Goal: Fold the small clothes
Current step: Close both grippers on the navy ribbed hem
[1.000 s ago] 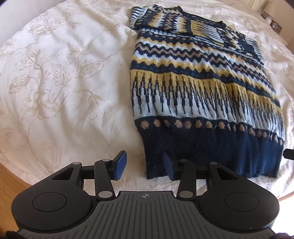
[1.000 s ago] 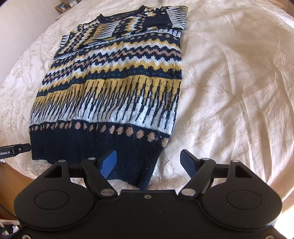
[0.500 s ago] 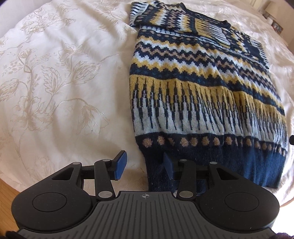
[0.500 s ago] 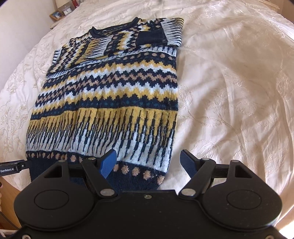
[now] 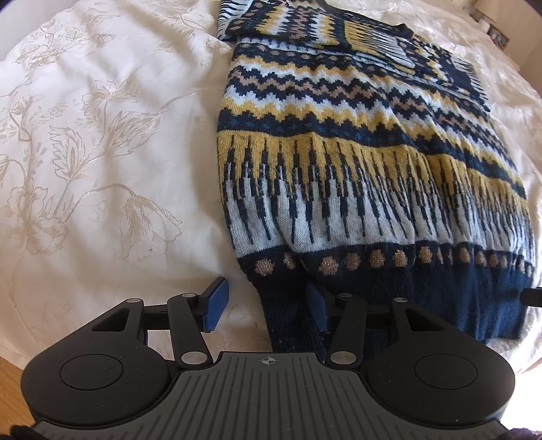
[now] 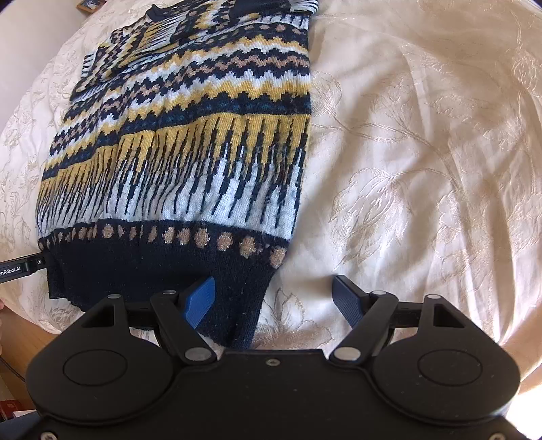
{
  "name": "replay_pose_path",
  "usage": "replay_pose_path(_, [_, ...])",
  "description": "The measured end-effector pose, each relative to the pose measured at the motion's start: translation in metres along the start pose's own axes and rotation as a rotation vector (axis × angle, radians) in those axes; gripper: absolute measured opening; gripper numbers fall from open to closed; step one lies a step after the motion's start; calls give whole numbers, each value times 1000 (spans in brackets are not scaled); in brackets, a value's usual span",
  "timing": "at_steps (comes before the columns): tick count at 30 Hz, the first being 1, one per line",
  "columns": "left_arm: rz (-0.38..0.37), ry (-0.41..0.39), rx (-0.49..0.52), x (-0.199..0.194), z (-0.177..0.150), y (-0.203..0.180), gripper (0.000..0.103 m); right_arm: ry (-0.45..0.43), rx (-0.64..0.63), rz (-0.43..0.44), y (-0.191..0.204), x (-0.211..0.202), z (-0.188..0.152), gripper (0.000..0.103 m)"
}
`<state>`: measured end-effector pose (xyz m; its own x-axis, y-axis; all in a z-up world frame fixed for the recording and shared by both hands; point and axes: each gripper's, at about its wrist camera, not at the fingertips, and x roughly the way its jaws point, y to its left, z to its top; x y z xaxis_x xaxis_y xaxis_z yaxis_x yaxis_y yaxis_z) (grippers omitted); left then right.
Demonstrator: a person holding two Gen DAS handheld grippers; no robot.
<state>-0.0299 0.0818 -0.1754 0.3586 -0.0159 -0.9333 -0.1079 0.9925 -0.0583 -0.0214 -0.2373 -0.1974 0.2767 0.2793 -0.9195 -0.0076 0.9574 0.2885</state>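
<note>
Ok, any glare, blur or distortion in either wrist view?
Left wrist: sharp; fisheye bows the bedspread; blown-out glare at the lower right corner. Right wrist: sweater crisp, sunlight washes out the bedspread at the right edge; same bowing.

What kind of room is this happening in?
Most likely a bedroom. The sweater lies on a soft cream bedspread with a flower pattern, wood floor shows below its edge, and a picture frame stands nearby.

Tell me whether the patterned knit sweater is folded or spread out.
Partly folded: navy, yellow and white knit sweater lies flat, sleeves folded across its chest, body unfolded.
</note>
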Motion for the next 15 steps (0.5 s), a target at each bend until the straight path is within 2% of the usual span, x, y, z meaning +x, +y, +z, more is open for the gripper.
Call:
replay_pose_path(5, [-17,-21,-7,0,-3,0,49,30,21,89,6,8,-4,77])
replay_pose_path(7, [-27,-37,-18,-1,-6,2,48,42,9,108,11,11,-7,66])
replay_pose_path(9, [-35,-42,-30,-1,-8,3,47,56,-8,108,17,14,-9,48])
replay_pose_path(10, [-42,-40,-33,-1,-9,4,42,59,-16,109,19,15,-10,43])
replay_pose_path(12, [-75,-30,-38,-2,-9,4,30,57,-23,119,22,14,-11,25])
replay_pose_path(13, [-85,-28,-39,-2,-9,3,22,50,-27,115,23,12,-12,22])
replay_pose_path(15, [-87,-33,-30,-5,-11,1,13,34,-19,120,21,7,-11,14])
